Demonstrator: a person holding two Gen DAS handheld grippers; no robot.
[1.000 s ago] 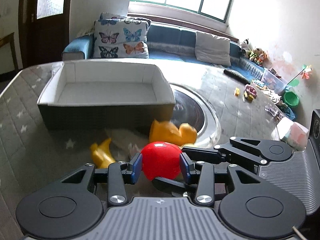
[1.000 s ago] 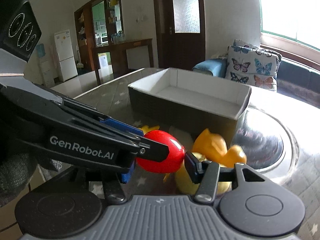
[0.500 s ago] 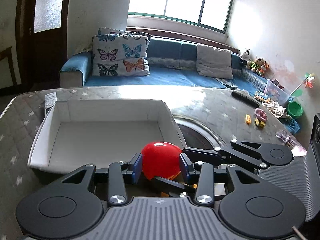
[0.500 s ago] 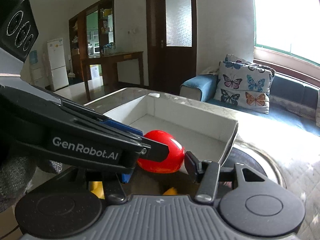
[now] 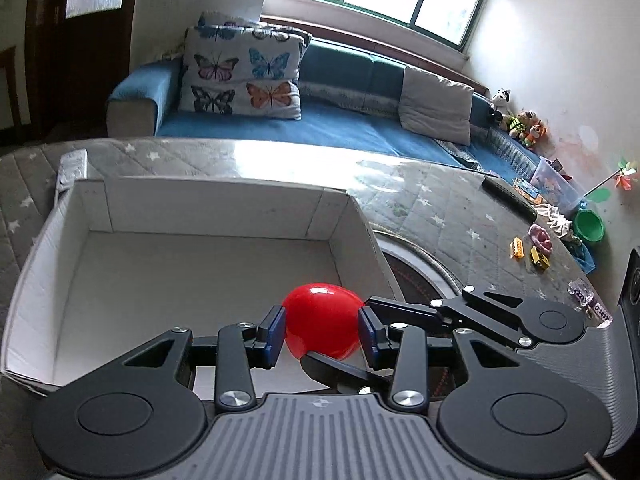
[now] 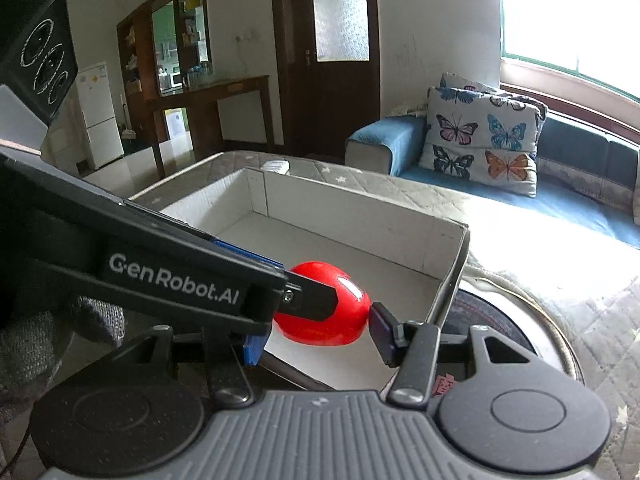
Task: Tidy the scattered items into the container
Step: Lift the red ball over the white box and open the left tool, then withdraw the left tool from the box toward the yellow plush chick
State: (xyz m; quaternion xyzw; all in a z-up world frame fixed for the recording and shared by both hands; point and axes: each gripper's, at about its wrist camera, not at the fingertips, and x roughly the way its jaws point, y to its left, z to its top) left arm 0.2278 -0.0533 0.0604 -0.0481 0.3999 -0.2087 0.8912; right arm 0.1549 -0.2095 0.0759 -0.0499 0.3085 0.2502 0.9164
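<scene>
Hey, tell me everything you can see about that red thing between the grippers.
The red toy is smooth, glossy and rounded, plastic by its look, with window glare on top. It is held over the near right corner of the white box. The left gripper presses blue pads on its sides, jaws closing; the right gripper flanks it crosswise, one pad touching.

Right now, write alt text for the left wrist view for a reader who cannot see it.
The left gripper, its jaws closing, holds a glossy red ball between blue pads over an empty white-lined box on a quilted grey table. The right gripper reaches in from the right, one finger under the ball. Behind stands a blue sofa with butterfly cushions.
</scene>
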